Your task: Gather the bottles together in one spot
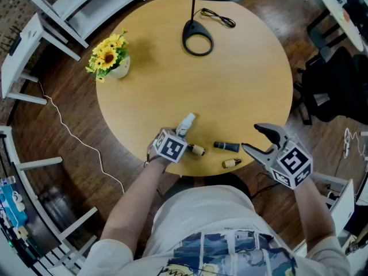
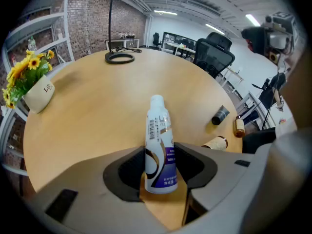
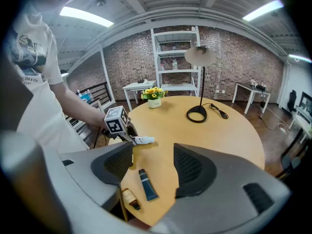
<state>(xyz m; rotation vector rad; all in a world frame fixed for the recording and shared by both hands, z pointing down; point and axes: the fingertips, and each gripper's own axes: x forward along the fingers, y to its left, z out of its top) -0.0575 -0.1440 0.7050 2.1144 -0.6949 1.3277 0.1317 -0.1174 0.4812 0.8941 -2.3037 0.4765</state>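
Fingers of left gripper [image 1: 181, 133] clamped on white bottle [image 2: 158, 140], fingers of right gripper [image 1: 252, 138] spread wide, empty

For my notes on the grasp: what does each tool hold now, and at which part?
The left tool grips the white bottle by its lower body, near the base. The right tool is open and holds nothing.

Premises: loft-style office. Evidence noted was exposed brick wall [image 3: 243, 57], white shelving [image 3: 175, 57], black swivel chairs [image 2: 214, 52], ceiling strip lights [image 3: 83, 16], and a round wooden tabletop [image 1: 241, 85] carrying a desk lamp [image 3: 200, 56]
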